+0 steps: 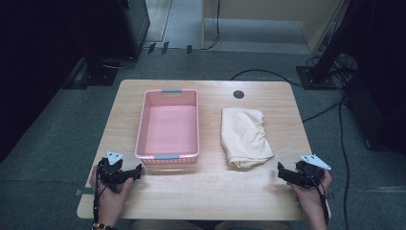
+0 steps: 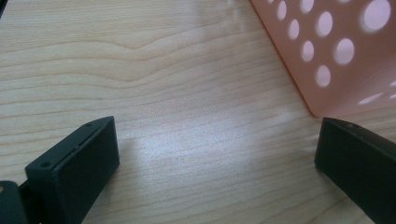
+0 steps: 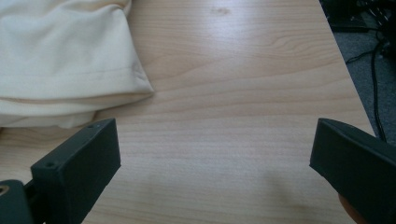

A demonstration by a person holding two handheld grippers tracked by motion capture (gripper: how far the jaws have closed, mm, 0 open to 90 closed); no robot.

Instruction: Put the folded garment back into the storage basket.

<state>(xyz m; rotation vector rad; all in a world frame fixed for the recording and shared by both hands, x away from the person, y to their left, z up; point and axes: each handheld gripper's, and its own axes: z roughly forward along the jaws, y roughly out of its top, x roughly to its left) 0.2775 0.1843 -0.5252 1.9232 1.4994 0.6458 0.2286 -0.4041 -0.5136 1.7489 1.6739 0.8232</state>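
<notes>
A pink perforated basket [image 1: 168, 123] stands left of centre on the wooden table [image 1: 210, 191], with nothing inside it. To its right lies a folded cream cloth [image 1: 244, 136]. My left gripper [image 1: 129, 175] rests near the table's front left, just before the basket's near left corner [image 2: 336, 60], jaws wide apart over bare wood. My right gripper [image 1: 286, 173] rests at the front right, open, with the cloth's near edge [image 3: 65, 60] ahead and to the left of its jaws. Nothing is between either pair of jaws.
A round cable hole [image 1: 239, 94] sits at the table's far edge. Black cables [image 1: 335, 105] run over the grey carpet at the right, and dark equipment stands at both far corners. Bare wood spans the table's front strip.
</notes>
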